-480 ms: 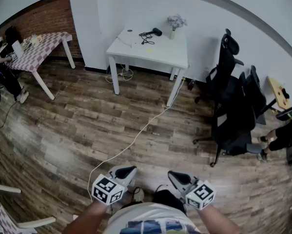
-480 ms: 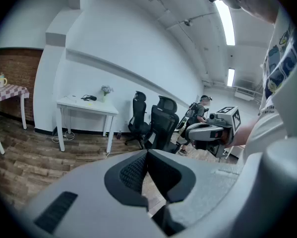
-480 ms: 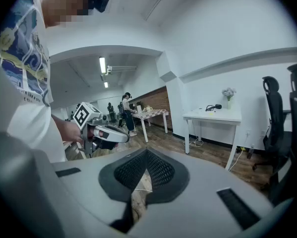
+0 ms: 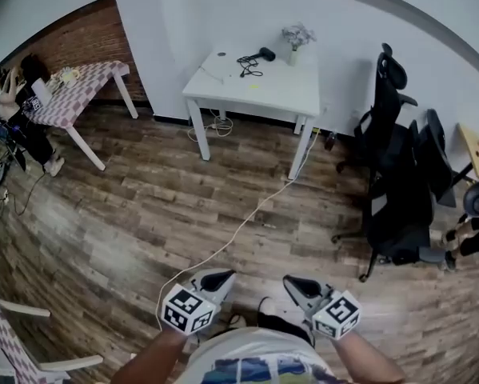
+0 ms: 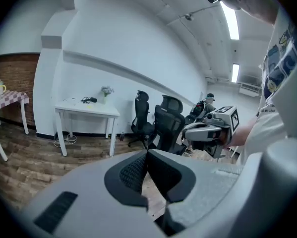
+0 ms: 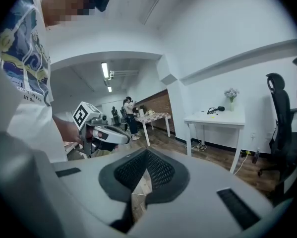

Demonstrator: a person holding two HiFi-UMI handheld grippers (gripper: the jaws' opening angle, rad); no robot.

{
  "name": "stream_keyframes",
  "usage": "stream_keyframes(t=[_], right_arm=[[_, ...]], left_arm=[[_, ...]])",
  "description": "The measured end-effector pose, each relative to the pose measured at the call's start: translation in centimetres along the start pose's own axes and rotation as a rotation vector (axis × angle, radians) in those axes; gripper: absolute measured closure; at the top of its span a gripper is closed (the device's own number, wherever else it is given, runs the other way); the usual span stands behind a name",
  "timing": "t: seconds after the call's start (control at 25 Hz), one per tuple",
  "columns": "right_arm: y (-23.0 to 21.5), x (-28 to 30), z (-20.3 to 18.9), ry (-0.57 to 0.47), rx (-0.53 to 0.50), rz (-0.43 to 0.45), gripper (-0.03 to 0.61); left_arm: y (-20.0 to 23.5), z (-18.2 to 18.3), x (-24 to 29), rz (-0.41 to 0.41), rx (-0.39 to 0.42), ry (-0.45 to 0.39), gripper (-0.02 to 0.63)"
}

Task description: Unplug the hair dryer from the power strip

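Observation:
The black hair dryer point(image 4: 263, 54) lies with its coiled cord point(image 4: 245, 62) on a white table point(image 4: 287, 94) far ahead by the wall. A flat white thing point(image 4: 213, 70) beside it may be the power strip; I cannot tell. Both grippers are held close to my body, far from the table. My left gripper point(image 4: 220, 277) and right gripper point(image 4: 293, 283) point forward, each shut with nothing between the jaws. The left gripper view shows its closed jaw tips point(image 5: 147, 155) and the distant table point(image 5: 86, 108). The right gripper view shows its own tips point(image 6: 147, 155) and the hair dryer point(image 6: 218, 109).
A white cable point(image 4: 239, 230) runs over the wood floor from the table's right leg toward me. Black office chairs point(image 4: 399, 190) stand at the right. A checkered table point(image 4: 71, 90) with seated people point(image 4: 7, 94) is far left. A vase point(image 4: 297, 38) stands on the white table.
The whole head view has shifted a little; the white table now sits slightly further right. Both grippers keep the same pose and stay shut.

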State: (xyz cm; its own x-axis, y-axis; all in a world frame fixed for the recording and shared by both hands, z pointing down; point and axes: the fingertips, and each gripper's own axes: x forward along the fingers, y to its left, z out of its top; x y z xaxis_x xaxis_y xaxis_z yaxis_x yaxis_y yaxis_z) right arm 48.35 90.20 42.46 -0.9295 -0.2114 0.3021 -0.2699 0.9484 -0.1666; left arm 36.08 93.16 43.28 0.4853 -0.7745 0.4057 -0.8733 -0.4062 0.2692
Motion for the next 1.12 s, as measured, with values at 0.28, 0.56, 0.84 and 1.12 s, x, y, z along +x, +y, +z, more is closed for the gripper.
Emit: stream_keyframes(t=[0.28, 0.56, 0.84, 1.12], right_arm=[[-5.4, 0.0, 1.8, 0.011, 0.024, 0.034, 0.581], [-10.2, 0.7, 0.3, 0.023, 0.032, 0.073, 0.580], [-13.7, 4.2, -0.8, 0.036, 0.026, 0.080, 0.565], [-18.6, 10.9, 2.1, 0.083, 0.008, 0.062, 0.561]], left_arm=[[0.2, 3.1, 5.3, 0.030, 0.001, 0.014, 0.611], [0.6, 4.5, 9.3, 0.053, -0.028, -0.009, 0.611], [4.3, 5.1, 12.1, 0.062, -0.046, -0.002, 0.611], [12.1, 8.7, 15.7, 0.030, -0.052, -0.028, 0.611]])
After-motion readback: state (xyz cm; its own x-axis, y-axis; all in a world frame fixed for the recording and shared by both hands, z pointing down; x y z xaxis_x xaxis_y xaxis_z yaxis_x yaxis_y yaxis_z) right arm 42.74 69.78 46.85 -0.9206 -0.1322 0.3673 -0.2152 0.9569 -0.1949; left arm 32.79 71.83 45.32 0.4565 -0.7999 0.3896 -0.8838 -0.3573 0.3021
